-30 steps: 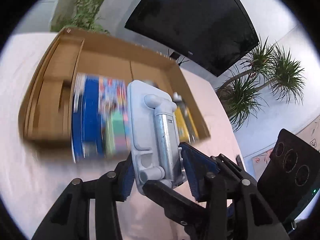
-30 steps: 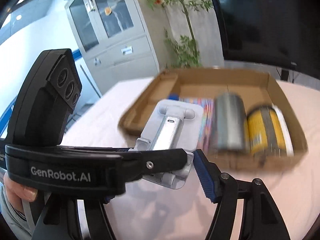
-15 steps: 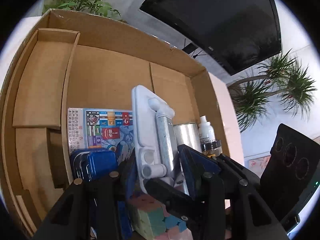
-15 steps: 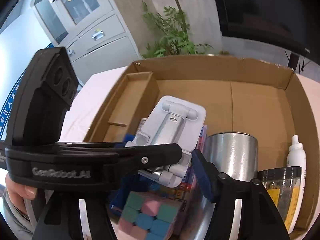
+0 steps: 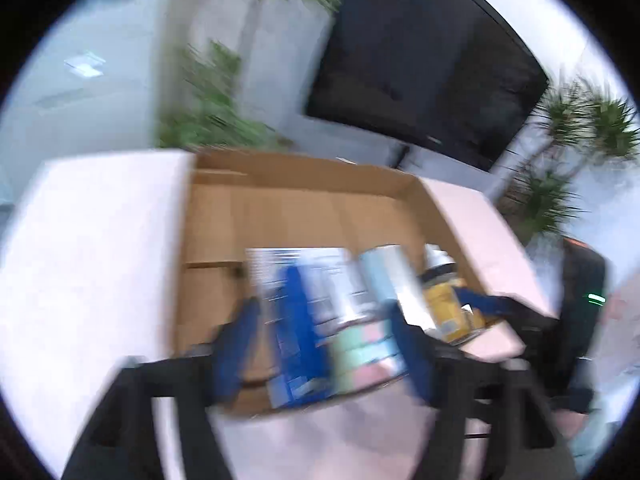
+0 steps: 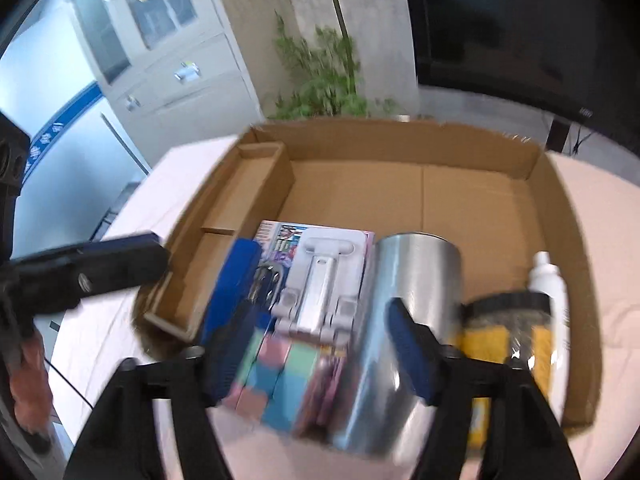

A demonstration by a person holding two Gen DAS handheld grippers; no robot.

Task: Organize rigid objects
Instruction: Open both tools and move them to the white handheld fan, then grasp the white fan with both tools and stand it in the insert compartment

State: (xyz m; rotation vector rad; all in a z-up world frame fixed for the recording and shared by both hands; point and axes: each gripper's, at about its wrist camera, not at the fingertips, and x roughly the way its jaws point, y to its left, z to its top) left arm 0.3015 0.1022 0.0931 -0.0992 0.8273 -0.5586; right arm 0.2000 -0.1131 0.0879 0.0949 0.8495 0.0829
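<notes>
Resting now in the cardboard box, the released phone stand.

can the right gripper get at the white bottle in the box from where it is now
Probably yes. The right gripper is open and empty, and the white bottle lies exposed by the cardboard box's right wall. The yellow jar lies tight against it, which leaves little finger room on that side.

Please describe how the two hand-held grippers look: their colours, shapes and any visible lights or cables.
The right gripper has black, angular linkage arms with round pivot bolts and ribbed blue fingertips. The left gripper looks the same, though blurred. A black housing with a green light is visible. A thin black cable hangs nearby.
</notes>
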